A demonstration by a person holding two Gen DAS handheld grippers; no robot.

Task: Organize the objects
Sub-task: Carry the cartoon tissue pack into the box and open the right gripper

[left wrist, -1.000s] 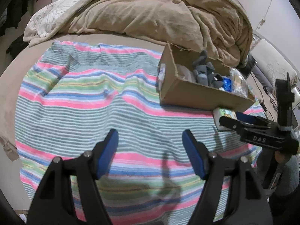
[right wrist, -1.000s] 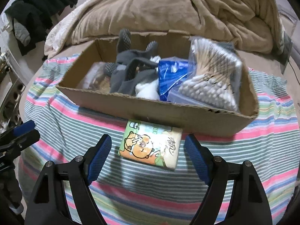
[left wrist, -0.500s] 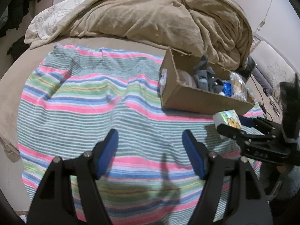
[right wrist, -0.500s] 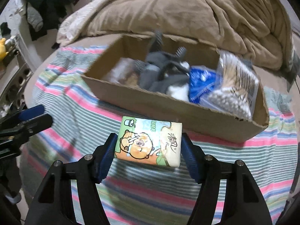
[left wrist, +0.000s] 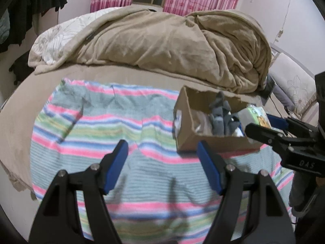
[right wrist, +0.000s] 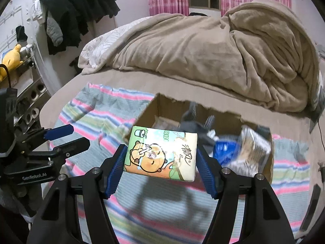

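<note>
My right gripper [right wrist: 160, 166] is shut on a green tissue pack [right wrist: 162, 154] with a cartoon bear, held in the air above the striped towel [right wrist: 162, 209], in front of the cardboard box [right wrist: 150, 111]. In the left wrist view the pack [left wrist: 257, 116] hangs over the box's [left wrist: 203, 142] near right edge, between the right gripper's [left wrist: 266, 126] fingers. The box holds grey socks [left wrist: 220, 118], a blue packet [right wrist: 225, 150] and a bag of cotton swabs [right wrist: 254, 148]. My left gripper [left wrist: 162, 166] is open and empty above the towel [left wrist: 101, 132].
A tan blanket [left wrist: 172, 46] is heaped on the bed behind the box. Dark clothes [right wrist: 81, 14] hang at the left wall, above shelves with a yellow plush [right wrist: 10, 59]. The bed edge falls away at left and right.
My right gripper closed on the tissue pack and lifted it off the towel toward the box. Both views have tilted up and back. The left gripper stayed open.
</note>
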